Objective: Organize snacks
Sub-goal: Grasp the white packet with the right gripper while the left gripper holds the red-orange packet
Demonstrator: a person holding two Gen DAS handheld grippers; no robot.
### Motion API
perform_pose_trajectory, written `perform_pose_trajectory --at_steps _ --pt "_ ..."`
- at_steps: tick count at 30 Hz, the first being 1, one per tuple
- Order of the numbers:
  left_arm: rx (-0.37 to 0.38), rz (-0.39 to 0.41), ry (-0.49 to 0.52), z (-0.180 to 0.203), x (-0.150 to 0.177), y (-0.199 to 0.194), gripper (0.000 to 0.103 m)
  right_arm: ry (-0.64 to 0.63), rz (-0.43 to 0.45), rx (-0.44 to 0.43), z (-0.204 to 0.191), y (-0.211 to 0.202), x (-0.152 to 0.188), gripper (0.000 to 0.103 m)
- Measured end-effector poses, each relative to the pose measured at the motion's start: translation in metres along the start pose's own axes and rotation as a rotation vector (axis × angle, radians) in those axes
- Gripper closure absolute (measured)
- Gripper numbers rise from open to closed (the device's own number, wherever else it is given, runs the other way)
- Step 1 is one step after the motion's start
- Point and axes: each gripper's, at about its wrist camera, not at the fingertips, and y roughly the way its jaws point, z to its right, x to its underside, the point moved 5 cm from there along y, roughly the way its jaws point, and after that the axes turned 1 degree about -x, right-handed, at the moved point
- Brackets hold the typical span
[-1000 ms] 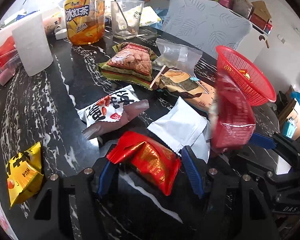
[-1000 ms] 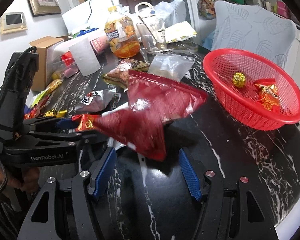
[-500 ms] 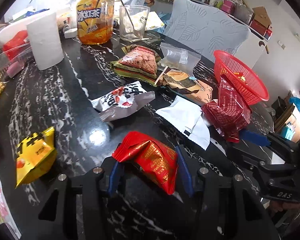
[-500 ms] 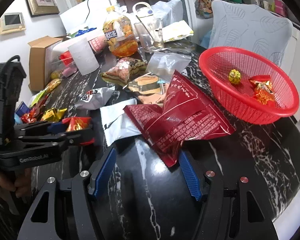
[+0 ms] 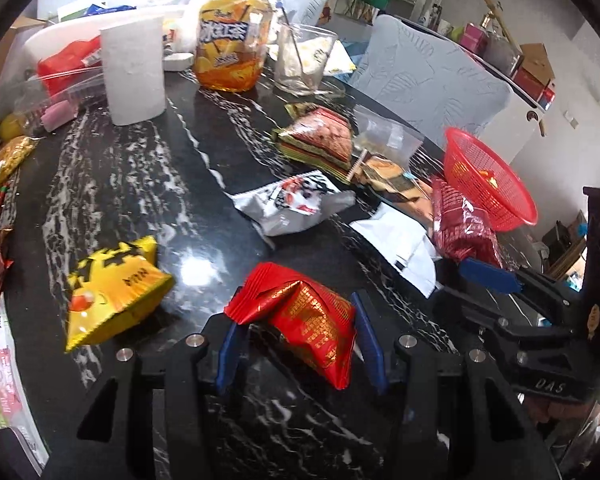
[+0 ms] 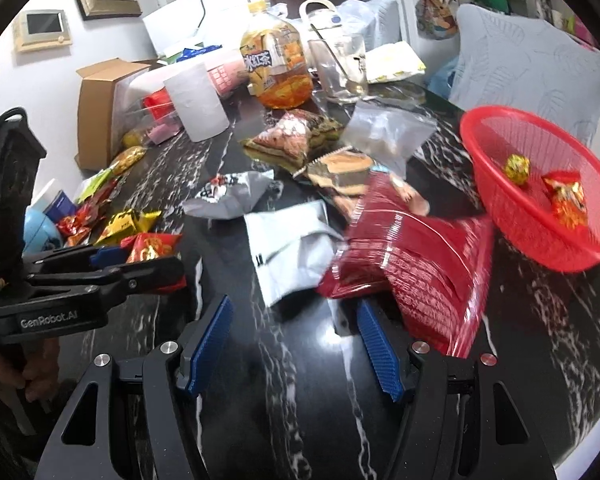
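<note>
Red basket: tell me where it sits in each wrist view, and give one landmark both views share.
Left wrist view: the red basket is at the right edge, mid-height, seen side-on beyond the dark red packet.
Right wrist view: the basket is at right, above centre, its open inside showing wrapped sweets.
Shared landmark: the orange drink bottle at the table's far end.

The left gripper (image 5: 296, 336), low in the centre of the left wrist view, has its blue pads (image 5: 367, 342) pressed on a red snack packet (image 5: 300, 312). The right gripper (image 6: 294, 344), at the bottom centre of its own view, stands apart with nothing between its fingers. A hand (image 6: 4, 376) grips the left handle at the lower left edge.
</note>
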Motion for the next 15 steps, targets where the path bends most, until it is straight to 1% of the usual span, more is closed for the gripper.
perform_pose_trajectory --at_steps 4,7,15 --pt "0.009 0.008 -0.018 -0.008 0.0 -0.003 0.053 -0.027 0.025 0.022 -0.005 0.003 -0.011 0.038" --pt "0.022 0.008 -0.033 -0.012 0.001 -0.002 0.053 -0.058 0.027 0.04 -0.009 0.011 -0.02 0.038" --pt "0.052 0.0 -0.055 -0.021 0.003 -0.002 0.053 -0.094 -0.048 0.081 -0.01 0.043 -0.029 0.038"
